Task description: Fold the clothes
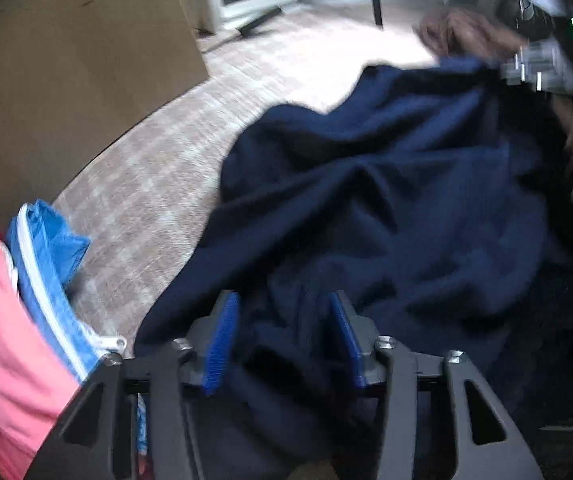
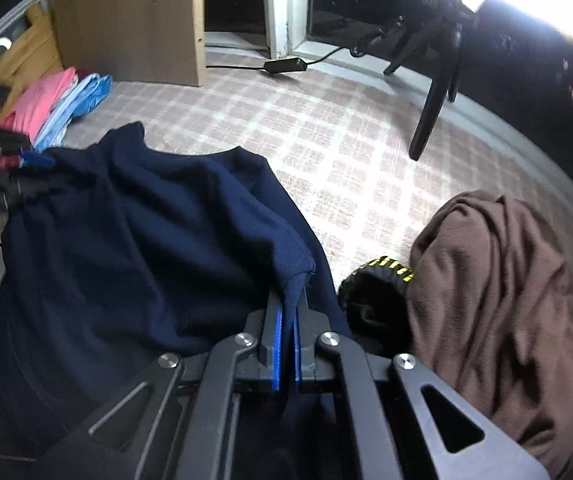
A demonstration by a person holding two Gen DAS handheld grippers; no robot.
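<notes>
A navy garment lies crumpled on the checked carpet, and both grippers are at work on it. The right gripper has its jaws together, clamped on a hemmed corner of the navy cloth, which stands up between the blue pads. The left gripper is over the opposite side of the same garment; in the left wrist view its jaws stand visibly apart with dark cloth bunched between them, and the blur leaves it unclear whether the pads actually press on the fabric, so I cannot tell if that side is held. Off to one side, near a wooden panel, a small pile of folded clothes in pink, pale blue and bright blue sits neatly stacked, which suggests part of the job is already done. A brown garment lies in a loose heap beside the navy one, with a dark item with yellow trim tucked against it; both look unfolded. By my reading, the navy piece is only at the start: corners taken, still to be spread flat and folded, with the brown heap waiting after it.
</notes>
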